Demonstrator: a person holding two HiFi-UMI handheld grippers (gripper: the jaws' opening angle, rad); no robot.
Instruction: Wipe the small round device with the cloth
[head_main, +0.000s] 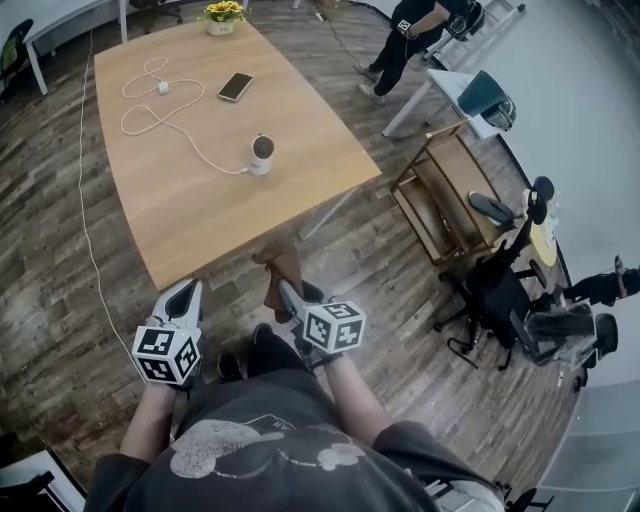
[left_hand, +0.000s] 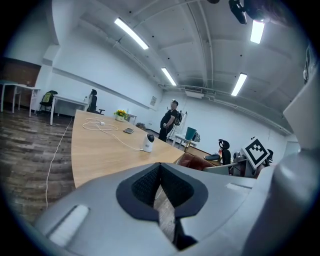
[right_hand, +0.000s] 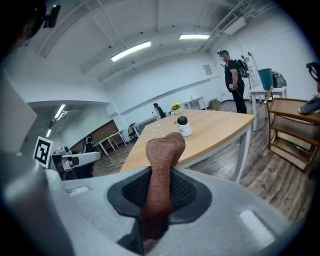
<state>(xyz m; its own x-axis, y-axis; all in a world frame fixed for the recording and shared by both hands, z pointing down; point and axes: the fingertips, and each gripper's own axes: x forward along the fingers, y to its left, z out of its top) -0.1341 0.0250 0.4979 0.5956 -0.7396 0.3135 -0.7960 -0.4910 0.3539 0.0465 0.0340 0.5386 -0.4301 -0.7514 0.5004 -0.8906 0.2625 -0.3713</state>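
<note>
The small round device (head_main: 262, 153), white with a dark face, stands on the wooden table (head_main: 200, 215) near its right side; it also shows as the device (left_hand: 148, 142) and the device (right_hand: 183, 126) in the two gripper views. Both grippers are off the table, before its near edge. My right gripper (head_main: 284, 289) is shut on a brown cloth (head_main: 277, 263), and the cloth (right_hand: 162, 160) sticks up between the jaws. My left gripper (head_main: 187, 292) is shut, with nothing between its pads (left_hand: 150, 180).
A white cable (head_main: 160, 118) runs from the device across the table past a phone (head_main: 235, 87). A flower pot (head_main: 222, 17) stands at the far end. A wooden rack (head_main: 445, 195) and an office chair (head_main: 505, 300) are at the right. A person (head_main: 405, 40) stands beyond.
</note>
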